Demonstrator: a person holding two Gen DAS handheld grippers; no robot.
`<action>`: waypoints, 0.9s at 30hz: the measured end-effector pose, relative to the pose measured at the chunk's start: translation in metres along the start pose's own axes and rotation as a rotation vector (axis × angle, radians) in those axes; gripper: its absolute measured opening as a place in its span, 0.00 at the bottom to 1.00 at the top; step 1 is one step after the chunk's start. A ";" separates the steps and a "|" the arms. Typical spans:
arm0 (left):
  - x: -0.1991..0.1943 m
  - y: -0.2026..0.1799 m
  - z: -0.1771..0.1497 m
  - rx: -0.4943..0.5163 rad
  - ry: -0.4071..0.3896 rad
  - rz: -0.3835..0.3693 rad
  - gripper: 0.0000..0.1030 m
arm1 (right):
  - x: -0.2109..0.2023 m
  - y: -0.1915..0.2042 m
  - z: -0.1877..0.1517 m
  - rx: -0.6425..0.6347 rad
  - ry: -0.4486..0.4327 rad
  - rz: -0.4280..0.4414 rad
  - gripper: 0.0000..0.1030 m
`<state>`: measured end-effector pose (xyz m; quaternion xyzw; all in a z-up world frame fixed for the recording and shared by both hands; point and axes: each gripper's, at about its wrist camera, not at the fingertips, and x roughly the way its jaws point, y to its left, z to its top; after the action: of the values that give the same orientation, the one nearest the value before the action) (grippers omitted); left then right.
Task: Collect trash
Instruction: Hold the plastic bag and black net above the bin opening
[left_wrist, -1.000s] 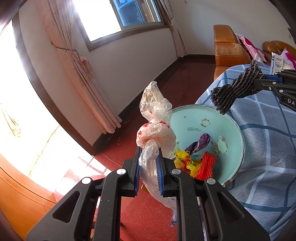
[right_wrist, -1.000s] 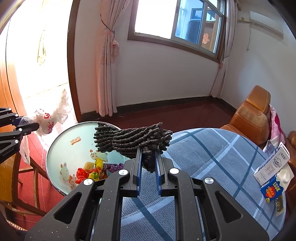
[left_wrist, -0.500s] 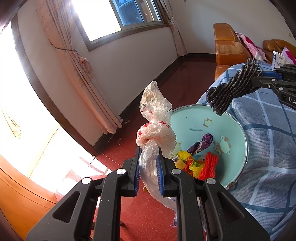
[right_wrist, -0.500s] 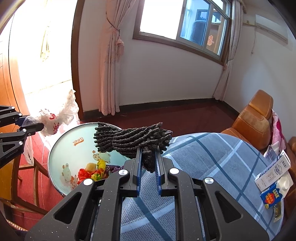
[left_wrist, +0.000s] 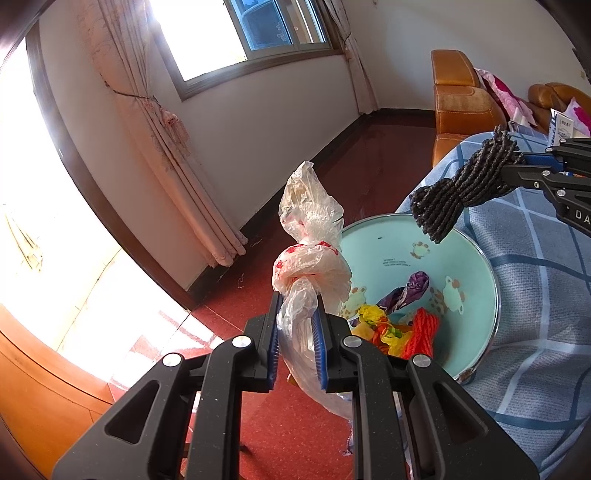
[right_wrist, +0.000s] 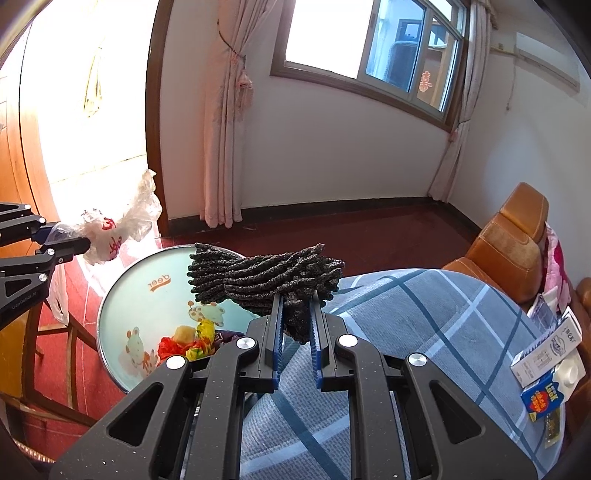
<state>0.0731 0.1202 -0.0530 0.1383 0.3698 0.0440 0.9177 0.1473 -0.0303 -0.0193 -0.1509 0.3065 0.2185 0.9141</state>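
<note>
Left gripper (left_wrist: 297, 314): pads pinched on the twisted neck of a clear plastic bag with red print (left_wrist: 310, 254); the knotted bulk stands above the jaws, a loose tail hangs below them.
Bag's place: held in the air beside the near-left rim of the basin, over the red floor (left_wrist: 295, 443), not touching the basin.
Right gripper (right_wrist: 298, 317): pads closed on a bundle of dark grey knitted yarn (right_wrist: 266, 275); the bundle lies crosswise on top of the jaws and sticks out toward the basin.
Yarn's place: in the air, above the basin's far rim and the table edge.
Basin (right_wrist: 147, 291): pale blue with cartoon animals, on the table edge; holds red yarn (left_wrist: 423, 330), yellow and purple wrappers.
Table: blue plaid cloth (right_wrist: 424, 332); milk cartons (right_wrist: 546, 365) at its far right.
</note>
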 end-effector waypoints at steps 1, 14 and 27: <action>0.000 0.001 0.001 -0.001 -0.001 -0.001 0.15 | 0.000 0.001 0.000 -0.003 -0.001 0.000 0.13; -0.001 0.004 0.002 -0.004 -0.010 -0.012 0.16 | 0.002 0.006 0.003 -0.011 -0.002 0.003 0.13; -0.003 0.006 0.003 -0.013 -0.024 -0.022 0.25 | 0.005 0.009 0.009 -0.010 -0.007 0.017 0.15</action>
<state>0.0735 0.1247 -0.0474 0.1287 0.3601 0.0348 0.9234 0.1512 -0.0171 -0.0165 -0.1521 0.3033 0.2282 0.9126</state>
